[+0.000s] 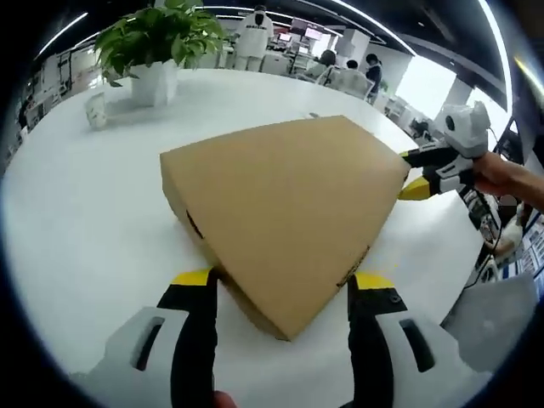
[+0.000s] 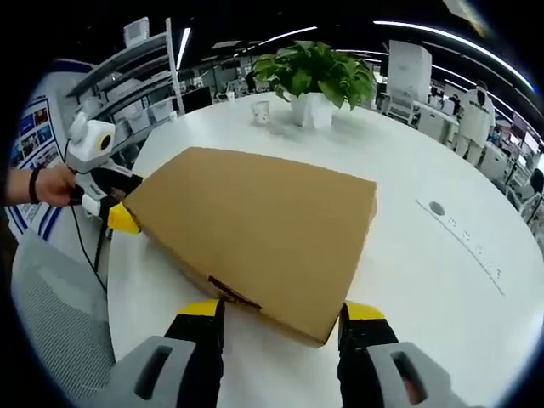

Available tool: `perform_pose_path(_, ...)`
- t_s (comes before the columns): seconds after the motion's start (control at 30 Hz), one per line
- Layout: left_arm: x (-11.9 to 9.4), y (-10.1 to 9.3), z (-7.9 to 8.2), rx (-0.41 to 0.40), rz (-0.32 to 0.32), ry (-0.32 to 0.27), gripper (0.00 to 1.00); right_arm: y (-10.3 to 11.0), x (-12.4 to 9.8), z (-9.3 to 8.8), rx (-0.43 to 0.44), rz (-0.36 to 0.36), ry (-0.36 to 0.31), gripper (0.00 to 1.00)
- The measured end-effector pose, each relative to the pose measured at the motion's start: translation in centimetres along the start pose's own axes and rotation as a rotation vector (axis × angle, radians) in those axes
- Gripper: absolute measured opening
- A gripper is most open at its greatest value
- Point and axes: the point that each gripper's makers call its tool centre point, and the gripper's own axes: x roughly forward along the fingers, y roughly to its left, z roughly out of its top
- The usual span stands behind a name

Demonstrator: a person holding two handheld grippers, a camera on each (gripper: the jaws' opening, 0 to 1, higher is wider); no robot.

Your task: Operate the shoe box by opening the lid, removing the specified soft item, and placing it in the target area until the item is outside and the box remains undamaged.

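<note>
A closed brown cardboard shoe box (image 1: 280, 204) lies on the round white table (image 1: 85, 212). In the left gripper view, my left gripper (image 1: 283, 280) is open, and its yellow-tipped jaws stand on either side of the box's near corner. My right gripper (image 1: 416, 172), held by a hand, is at the box's far right corner. In the right gripper view, the box (image 2: 255, 221) lies lid down, and my open right gripper (image 2: 283, 308) straddles its near edge. The left gripper (image 2: 119, 200) sits at the left corner. The soft item is hidden inside.
A potted green plant (image 1: 157, 42) (image 2: 314, 72) and a paper cup (image 1: 96, 110) (image 2: 261, 110) stand at the table's far side. A round socket (image 2: 436, 208) is set into the tabletop (image 2: 442, 170). A grey chair (image 2: 51, 314) is beside the table. People sit at desks behind.
</note>
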Motion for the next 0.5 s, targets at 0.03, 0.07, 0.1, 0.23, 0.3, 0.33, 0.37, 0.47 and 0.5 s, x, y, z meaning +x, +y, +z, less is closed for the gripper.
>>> perform_pose_path(0.03, 0.0, 0.0, 0.0, 0.003, -0.001, 0.002, 0.60, 0.1, -0.1, 0.0, 0.001, -0.001, 0.004, 0.50)
perform_pose_path(0.07, 0.0, 0.1, 0.0, 0.007, -0.004, 0.006, 0.60, 0.2, -0.1, -0.1, 0.003, -0.003, 0.006, 0.50)
perform_pose_path(0.1, 0.0, 0.1, 0.0, 0.010, -0.006, 0.009, 0.60, 0.2, -0.1, -0.1, 0.006, -0.005, 0.008, 0.50)
perform_pose_path(0.23, -0.1, 0.2, 0.0, 0.020, -0.010, 0.018, 0.60, 0.7, -0.2, -0.3, 0.017, -0.018, 0.001, 0.50)
perform_pose_path(0.3, -0.2, 0.3, 0.0, 0.022, -0.011, 0.021, 0.60, 1.0, -0.2, -0.2, 0.021, -0.021, 0.004, 0.50)
perform_pose_path(0.33, -0.3, 0.4, 0.0, 0.023, -0.012, 0.023, 0.60, 1.1, -0.2, -0.2, 0.022, -0.022, 0.006, 0.50)
perform_pose_path(0.37, -0.3, 0.4, -0.1, 0.024, -0.012, 0.026, 0.60, 1.3, -0.1, -0.2, 0.025, -0.024, 0.010, 0.50)
perform_pose_path(0.47, -0.6, 0.8, -0.3, 0.025, -0.006, 0.034, 0.61, 1.9, 0.0, -0.2, 0.026, -0.026, 0.017, 0.50)
perform_pose_path(0.5, -0.8, 1.0, -0.4, 0.021, -0.004, 0.034, 0.61, 2.0, 0.0, -0.1, 0.027, -0.026, 0.017, 0.50)
